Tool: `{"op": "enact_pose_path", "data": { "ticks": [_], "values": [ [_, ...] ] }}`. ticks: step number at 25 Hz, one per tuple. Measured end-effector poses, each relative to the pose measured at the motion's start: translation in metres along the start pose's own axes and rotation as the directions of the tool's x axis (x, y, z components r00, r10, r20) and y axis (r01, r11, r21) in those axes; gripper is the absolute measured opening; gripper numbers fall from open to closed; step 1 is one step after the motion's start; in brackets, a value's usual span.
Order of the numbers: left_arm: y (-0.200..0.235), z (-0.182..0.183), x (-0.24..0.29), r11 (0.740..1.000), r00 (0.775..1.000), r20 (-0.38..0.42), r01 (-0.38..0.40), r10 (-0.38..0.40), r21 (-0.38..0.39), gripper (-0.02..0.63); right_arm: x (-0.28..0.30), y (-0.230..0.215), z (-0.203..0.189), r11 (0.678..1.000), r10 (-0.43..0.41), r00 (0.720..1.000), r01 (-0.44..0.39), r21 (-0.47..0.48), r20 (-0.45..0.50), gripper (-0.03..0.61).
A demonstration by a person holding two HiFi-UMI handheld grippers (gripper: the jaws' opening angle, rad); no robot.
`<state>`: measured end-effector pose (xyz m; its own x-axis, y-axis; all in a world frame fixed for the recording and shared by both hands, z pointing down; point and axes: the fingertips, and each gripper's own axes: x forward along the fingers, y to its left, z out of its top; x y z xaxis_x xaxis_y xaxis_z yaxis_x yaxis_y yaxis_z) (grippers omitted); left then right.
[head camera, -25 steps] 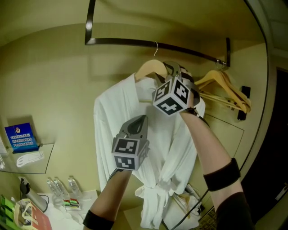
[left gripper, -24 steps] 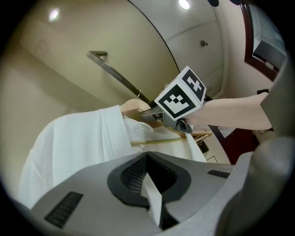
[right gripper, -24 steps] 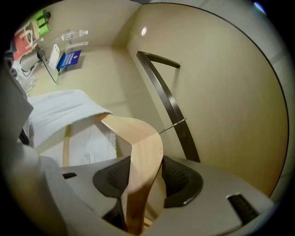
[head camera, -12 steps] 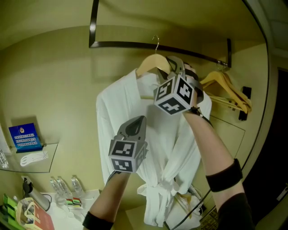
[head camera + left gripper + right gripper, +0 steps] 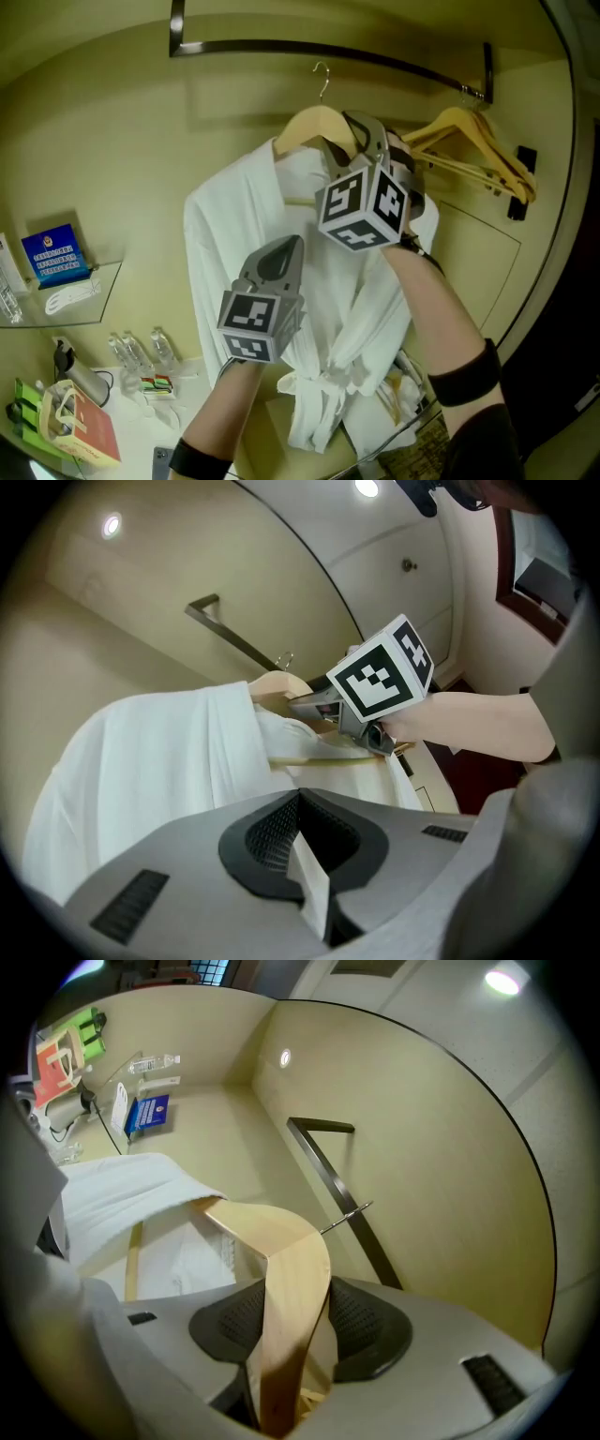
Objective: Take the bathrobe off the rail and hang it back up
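Under rail (image 5: 262, 44) — hanger (image 5: 309, 127), bathrobe (image 5: 225, 244) draped on it, clamped in right tool (image 5: 295, 1321).

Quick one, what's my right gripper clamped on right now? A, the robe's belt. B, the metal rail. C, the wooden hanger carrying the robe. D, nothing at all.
C: the right gripper has its pads pressed on an arm of the wooden hanger.

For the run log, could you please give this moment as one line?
right gripper shut on hanger | left gripper shut on robe | hook off rail, below it
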<state>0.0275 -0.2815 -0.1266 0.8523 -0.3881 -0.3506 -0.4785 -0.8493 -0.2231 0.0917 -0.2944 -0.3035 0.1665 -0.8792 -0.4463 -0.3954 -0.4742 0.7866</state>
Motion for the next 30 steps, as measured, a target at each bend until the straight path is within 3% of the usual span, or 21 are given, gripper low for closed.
{"op": "enact_pose_path", "data": {
  "ticks": [13,21,26,30],
  "values": [
    [-0.053,-0.129,-0.092,0.996,0.981,-0.187,-0.068,0.055,-0.063,0.002,-0.088,0.131,-0.045,0.977,0.152,0.988,-0.155,0.147,0.032,0.207],
    [-0.075,-0.200,-0.177,0.978,0.960,-0.237,-0.180,0.151,-0.104,0.002,-0.150,0.224,-0.078,0.942,0.249,0.967,-0.253,0.220,0.047,0.206],
    [-0.096,-0.238,-0.212,0.975,0.954,-0.263,-0.180,0.141,-0.133,0.002,-0.194,0.312,-0.120,0.896,0.356,0.935,-0.344,0.279,0.011,0.206],
    [-0.119,-0.276,-0.222,0.973,0.955,-0.280,-0.147,0.093,-0.179,0.002,-0.226,0.369,-0.158,0.876,0.390,0.921,-0.366,0.313,-0.013,0.204]
  ]
}}
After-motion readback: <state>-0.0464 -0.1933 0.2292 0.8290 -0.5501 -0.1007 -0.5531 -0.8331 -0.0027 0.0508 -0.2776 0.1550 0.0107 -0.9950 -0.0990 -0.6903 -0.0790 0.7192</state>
